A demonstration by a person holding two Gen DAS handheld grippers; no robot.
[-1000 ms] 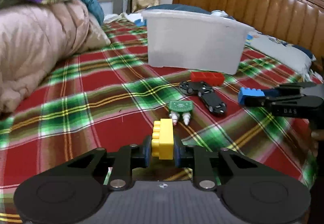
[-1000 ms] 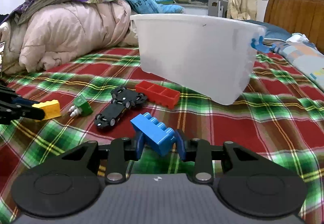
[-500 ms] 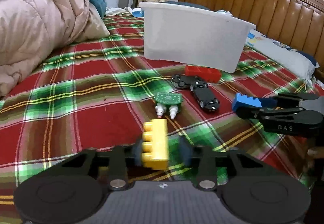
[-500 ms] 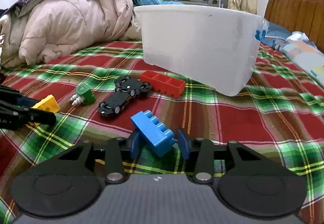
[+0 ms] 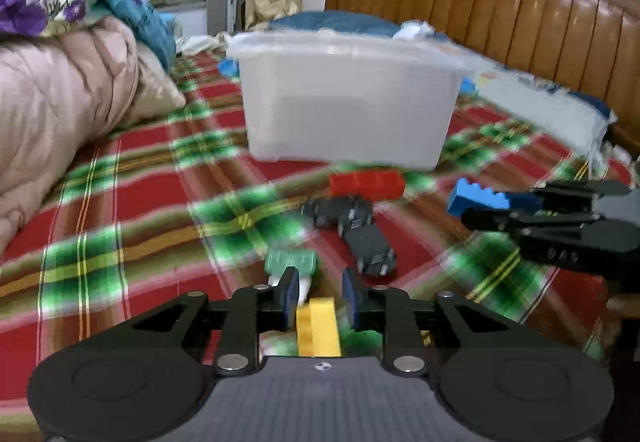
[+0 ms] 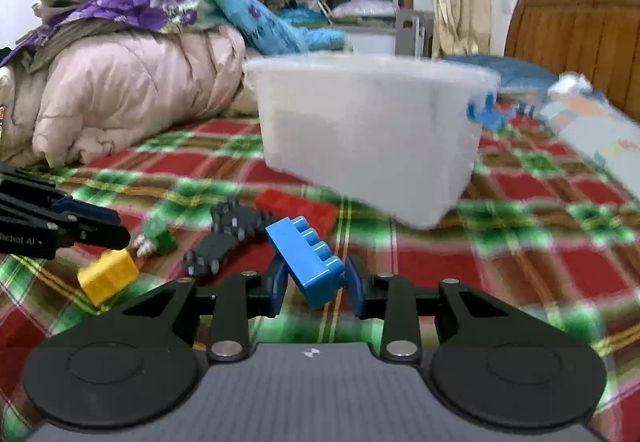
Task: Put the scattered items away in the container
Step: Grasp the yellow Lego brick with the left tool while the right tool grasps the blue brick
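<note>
My left gripper point(image 5: 320, 294) is open; the yellow brick point(image 5: 318, 326) lies loose on the plaid blanket below its jaws, and it also shows in the right wrist view point(image 6: 107, 276). My right gripper point(image 6: 316, 282) is shut on a blue brick point(image 6: 310, 260), held tilted above the bed; that brick also shows in the left wrist view point(image 5: 476, 198). A red brick point(image 5: 366, 182), a black toy car point(image 5: 356, 228) and a green toy piece point(image 5: 290, 262) lie on the blanket before the white plastic bin point(image 5: 348, 110).
A pink quilt point(image 5: 60, 102) with a flowered blanket is piled on the left. A wooden headboard point(image 5: 520, 10) and a pillow point(image 5: 540, 102) stand behind and right of the bin. The bin in the right wrist view point(image 6: 372, 130) is straight ahead.
My left gripper opened and the yellow brick dropped out onto the blanket. Both grippers lifted and moved toward the bin; the right one kept the blue brick.
</note>
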